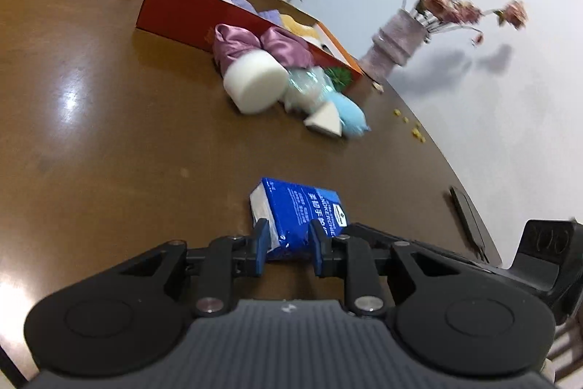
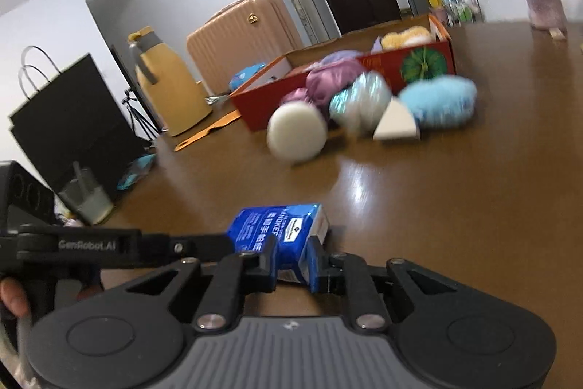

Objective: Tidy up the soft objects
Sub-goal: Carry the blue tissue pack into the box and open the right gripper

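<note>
Pinching the blue tissue pack [image 1: 297, 219] from both ends on the bench [image 1: 109, 133], left gripper [image 1: 288, 252] and right gripper [image 2: 291, 265] are squeezing nearly closed, needing level, even lift toward red box [image 2: 328, 86].

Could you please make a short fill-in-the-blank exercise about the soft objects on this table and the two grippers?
1. Both the left gripper and the right gripper are shut on the ____ tissue pack.
2. The open box behind the loose soft objects is ____ on the outside.
3. The round foam sponge is ____ in colour.
4. The wedge sponge lies in front of the fluffy ____ puff.

Missing words: blue; red; white; blue
</note>
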Available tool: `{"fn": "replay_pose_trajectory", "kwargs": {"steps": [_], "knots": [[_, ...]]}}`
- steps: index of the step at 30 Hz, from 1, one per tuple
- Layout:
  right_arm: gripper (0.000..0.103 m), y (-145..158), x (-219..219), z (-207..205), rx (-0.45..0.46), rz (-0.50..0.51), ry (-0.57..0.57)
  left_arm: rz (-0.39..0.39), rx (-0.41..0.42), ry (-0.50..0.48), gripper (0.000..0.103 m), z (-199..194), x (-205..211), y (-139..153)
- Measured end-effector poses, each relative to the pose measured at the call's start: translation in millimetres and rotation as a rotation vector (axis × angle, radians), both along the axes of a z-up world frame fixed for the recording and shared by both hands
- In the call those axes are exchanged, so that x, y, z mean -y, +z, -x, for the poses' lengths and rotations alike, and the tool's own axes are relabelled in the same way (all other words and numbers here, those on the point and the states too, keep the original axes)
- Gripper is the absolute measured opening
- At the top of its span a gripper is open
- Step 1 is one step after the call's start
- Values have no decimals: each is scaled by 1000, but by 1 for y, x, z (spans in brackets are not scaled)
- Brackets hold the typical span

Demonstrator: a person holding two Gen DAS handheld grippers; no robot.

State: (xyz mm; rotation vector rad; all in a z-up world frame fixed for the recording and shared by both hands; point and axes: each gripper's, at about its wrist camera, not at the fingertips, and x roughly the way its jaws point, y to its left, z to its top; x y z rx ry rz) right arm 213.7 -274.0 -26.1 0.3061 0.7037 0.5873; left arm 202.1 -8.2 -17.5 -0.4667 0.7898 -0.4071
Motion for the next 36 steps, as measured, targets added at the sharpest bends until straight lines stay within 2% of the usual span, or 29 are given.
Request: {"fn": "replay_pose_trajectory", "kwargs": {"steps": [2,5,8,9,12,15,22,25,28,31,34,36], "knots": [[18,3,7,17,2,-30,-14,-4,25,-28,23,15,1,5],[18,10,10,26,33,-13,-38,-16,53,-30,23,22,3,8],[22,8,6,21,29,39,-50,-18,49,-6,25,16,3,6],[23,6,3,18,24,47,-51,-24,49,9,28,14,4,5],[29,1,-2,12,12,23,-48,-39,25,39,30,4,6,0],[34,-4,-6,9,17,19,-50,-27,3,20,29,-1,8,-5],[31,-11,-6,3,-2,-9,-35,-17,-10,2,29,-3,8,-11],[23,-6,-6,3,12,-5,-42,-24,16,0,26,-4,8,-7],[21,7,-3,-4,34,-24,-56,-25,75,-14,25,-15,5,11],[20,35,-3,-28,89,-44,-52,-41,170,-15,25,-39,2,39],[19,74,-13,-67,186,-23,-46,-58,243,-11,25,-85,-6,71],[19,97,-24,-102,223,-7,-61,-89,246,-21,24,-123,-9,87]]}}
